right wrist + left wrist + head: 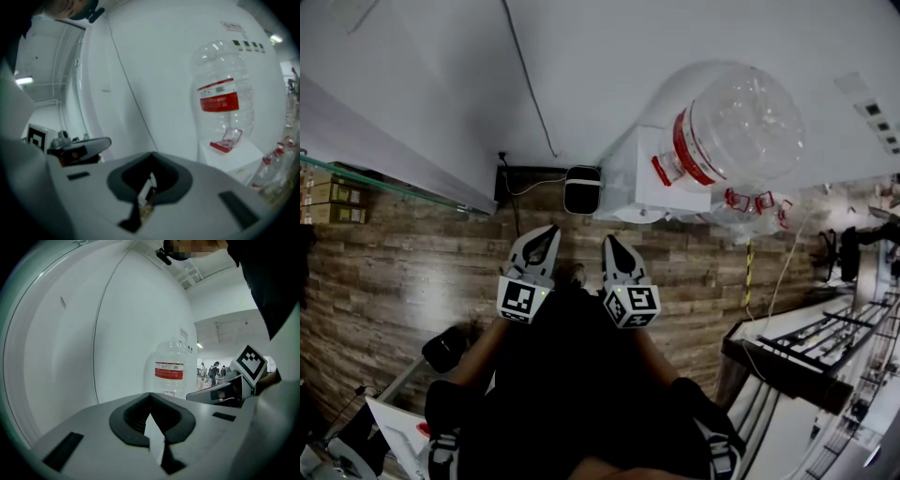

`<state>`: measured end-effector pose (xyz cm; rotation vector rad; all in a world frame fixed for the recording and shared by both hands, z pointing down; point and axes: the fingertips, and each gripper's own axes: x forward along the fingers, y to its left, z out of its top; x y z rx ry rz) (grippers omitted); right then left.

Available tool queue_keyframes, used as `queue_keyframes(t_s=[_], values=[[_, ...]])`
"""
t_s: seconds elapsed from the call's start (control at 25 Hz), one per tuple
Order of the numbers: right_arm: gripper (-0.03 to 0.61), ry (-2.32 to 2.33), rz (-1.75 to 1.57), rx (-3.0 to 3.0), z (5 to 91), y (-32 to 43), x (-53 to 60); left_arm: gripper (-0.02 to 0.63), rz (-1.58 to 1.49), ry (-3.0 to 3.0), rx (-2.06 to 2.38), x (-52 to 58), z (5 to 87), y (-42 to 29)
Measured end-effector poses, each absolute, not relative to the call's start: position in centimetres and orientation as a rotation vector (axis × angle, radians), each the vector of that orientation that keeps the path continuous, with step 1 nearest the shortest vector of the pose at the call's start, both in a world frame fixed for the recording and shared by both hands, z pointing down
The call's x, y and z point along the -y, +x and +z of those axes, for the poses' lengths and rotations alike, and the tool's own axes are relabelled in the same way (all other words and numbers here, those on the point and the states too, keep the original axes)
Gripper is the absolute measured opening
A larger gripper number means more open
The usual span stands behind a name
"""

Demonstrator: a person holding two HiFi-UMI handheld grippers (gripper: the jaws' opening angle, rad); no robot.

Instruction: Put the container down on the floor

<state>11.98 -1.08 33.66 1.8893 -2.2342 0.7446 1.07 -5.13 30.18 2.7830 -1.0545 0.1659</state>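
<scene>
We hold both tools low over the wood floor (412, 272), side by side and just apart, tips pointing toward the white wall (581, 66). The left hand-held gripper (548, 231) has its jaws pressed together with nothing between them; its own view shows the dark pads meeting in a closed line. The right hand-held gripper (610, 242) is the same: jaws fully together and empty. Each carries its cube of square markers at the back, near our dark sleeves.

The container (731, 127), a big clear bottle with a red label band, is not on the floor. It stands on a white box (633, 178) against the wall, ahead of us and to the right, well apart from both tools. From the right gripper view it stands upright on the box top, and a red handle shows at its lower end.

Beside the box, further right, a heap of clear bottles (755, 208) with red handles lies on the floor. A thin black cable (530, 84) runs down the wall to its foot, where a small black-and-white device (582, 189) sits just left of the box.
</scene>
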Motion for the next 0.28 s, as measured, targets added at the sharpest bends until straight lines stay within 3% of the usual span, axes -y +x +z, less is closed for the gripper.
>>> queue_keyframes(t_s=[0.28], values=[[0.032, 1.895, 0.737, 2.239, 33.62, 11.29, 0.88, 0.03, 0.163, 2.779, 1.046, 5.04, 30.1, 0.64]])
